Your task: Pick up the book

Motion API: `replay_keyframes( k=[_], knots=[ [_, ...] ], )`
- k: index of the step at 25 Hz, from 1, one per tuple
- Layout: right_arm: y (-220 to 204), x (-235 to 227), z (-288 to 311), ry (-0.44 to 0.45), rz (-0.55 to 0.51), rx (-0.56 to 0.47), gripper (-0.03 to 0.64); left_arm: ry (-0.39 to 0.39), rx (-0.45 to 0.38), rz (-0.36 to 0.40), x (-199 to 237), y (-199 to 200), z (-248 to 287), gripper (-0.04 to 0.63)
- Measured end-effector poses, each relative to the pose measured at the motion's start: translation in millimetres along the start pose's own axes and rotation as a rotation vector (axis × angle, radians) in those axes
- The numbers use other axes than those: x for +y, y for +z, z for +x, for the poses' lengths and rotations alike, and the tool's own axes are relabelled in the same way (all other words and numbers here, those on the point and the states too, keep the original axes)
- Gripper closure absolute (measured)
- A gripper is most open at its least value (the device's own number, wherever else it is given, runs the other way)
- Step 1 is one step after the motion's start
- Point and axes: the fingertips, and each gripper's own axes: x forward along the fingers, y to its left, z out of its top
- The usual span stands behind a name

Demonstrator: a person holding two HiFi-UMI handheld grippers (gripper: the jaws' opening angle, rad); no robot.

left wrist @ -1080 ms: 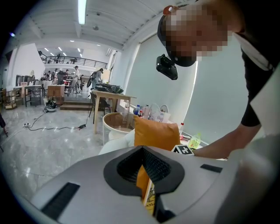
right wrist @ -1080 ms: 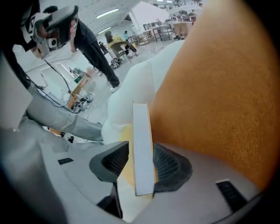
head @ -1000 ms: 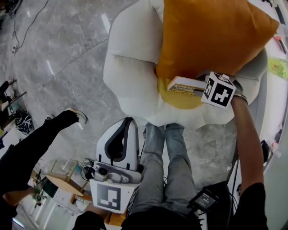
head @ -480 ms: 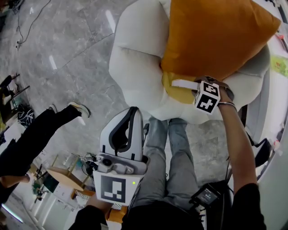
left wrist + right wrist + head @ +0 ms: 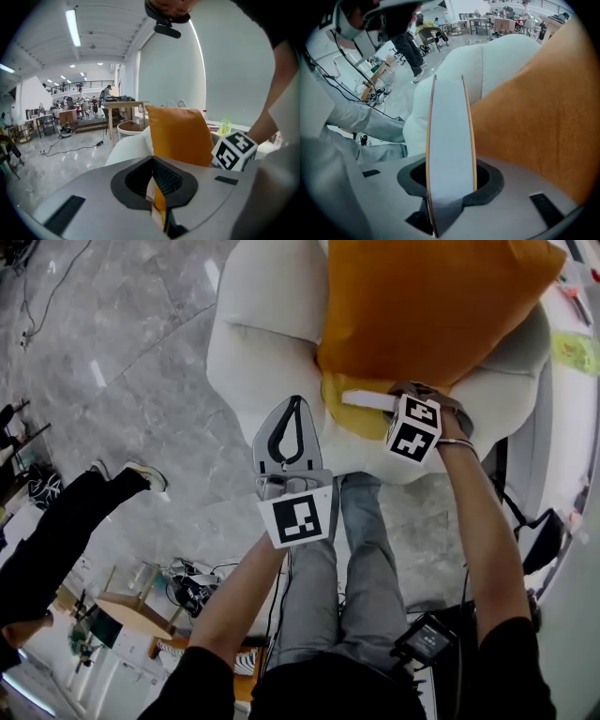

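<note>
The book (image 5: 352, 420) has a yellow cover and a white page edge. It sits at the front of the seat, just under the orange cushion (image 5: 431, 306). My right gripper (image 5: 380, 407), behind its marker cube, points steeply down and is shut on the book. Its jaws have just been closing, and the page block (image 5: 450, 136) fills the gap between them in the right gripper view (image 5: 451, 183). My left gripper (image 5: 294, 404) is shut with nothing in it, its tips at the seat's front edge, left of the book. In its own view the jaws (image 5: 153, 161) face the cushion (image 5: 180, 136).
The white armchair (image 5: 262, 343) stands on a grey marble floor (image 5: 141, 362). The holder's jeans-clad legs (image 5: 347, 549) are right in front of it. Another person in black (image 5: 56, 540) is at the left. A small wooden table (image 5: 141, 601) and a black device (image 5: 427, 638) are below.
The left gripper has swung from beside the holder's body out to the chair's front edge, arm stretched. The right gripper with the book has shifted a little to the left under the cushion.
</note>
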Motion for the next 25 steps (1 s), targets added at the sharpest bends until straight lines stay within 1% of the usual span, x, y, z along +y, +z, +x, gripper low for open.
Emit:
replay_keyframes(
  k=[1, 2, 4, 6, 8, 9, 12, 15, 20, 25],
  knots=[
    [1, 2, 0, -0.001, -0.004, -0.003, 0.462, 0.005, 0.044, -0.012, -1, -12, 4, 0.584],
    [3, 1, -1, -0.009, -0.014, -0.005, 0.463, 0.009, 0.067, -0.024, 0, -18, 7, 0.584],
    [5, 2, -6, -0.029, -0.027, -0.012, 0.465, 0.004, 0.035, -0.017, 2, -12, 7, 0.584],
    [2, 13, -14, -0.019, -0.001, -0.027, 0.466, -0.012, 0.006, -0.005, 0, -5, -7, 0.584],
    [-1, 19, -26, -0.004, 0.038, -0.044, 0.466, -0.015, 0.007, -0.009, 2, 1, -19, 0.584],
    [-2, 17, -34, -0.012, 0.048, -0.050, 0.466, -0.012, 0.004, -0.006, 5, 7, -22, 0.584],
    [-3, 12, -64, -0.047, 0.056, -0.065, 0.466, -0.015, -0.001, 0.025, 8, 24, -33, 0.584],
    [7, 5, -102, -0.080, 0.052, -0.104, 0.466, -0.018, -0.009, 0.046, 8, 47, -41, 0.584],
    [22, 2, -170, -0.100, 0.083, -0.206, 0.466, -0.025, -0.037, 0.052, 0, 93, -62, 0.584],
    [39, 1, -238, -0.147, 0.113, -0.325, 0.466, -0.018, -0.073, 0.047, -3, 134, -87, 0.584]
  ],
)
